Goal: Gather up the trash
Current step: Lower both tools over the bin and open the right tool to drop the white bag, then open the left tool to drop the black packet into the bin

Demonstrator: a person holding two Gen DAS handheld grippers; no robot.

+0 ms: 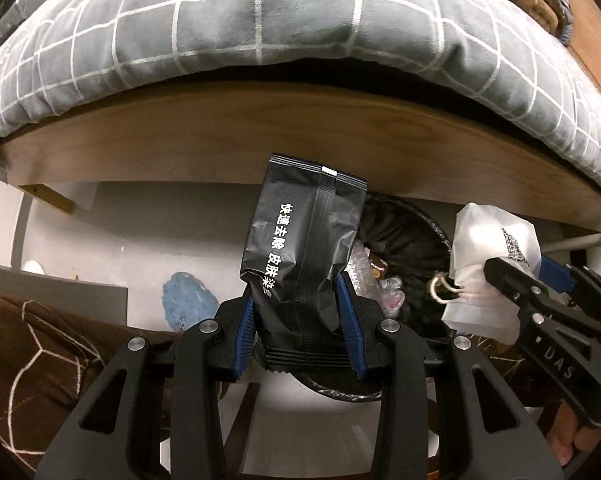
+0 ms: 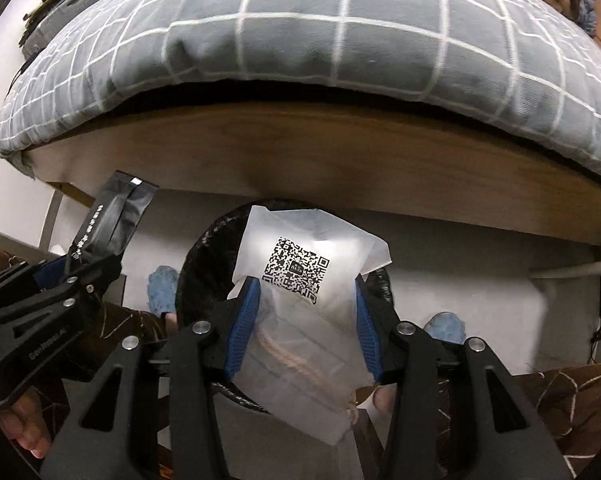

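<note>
The left gripper pinches a black sachet upright – a blue slipper lies at its nine o'clock. At three o'clock, the right gripper clasps a translucent white pouch (QR code showing) over the black-lined bin, the wooden bed frame and checked grey duvet at twelve.

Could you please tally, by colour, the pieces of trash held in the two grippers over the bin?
Black foil sachets with white lettering: 1, in the left gripper.
White translucent paper bags with a QR code: 1, in the right gripper.
Total: 2, above the black-lined round bin.
</note>
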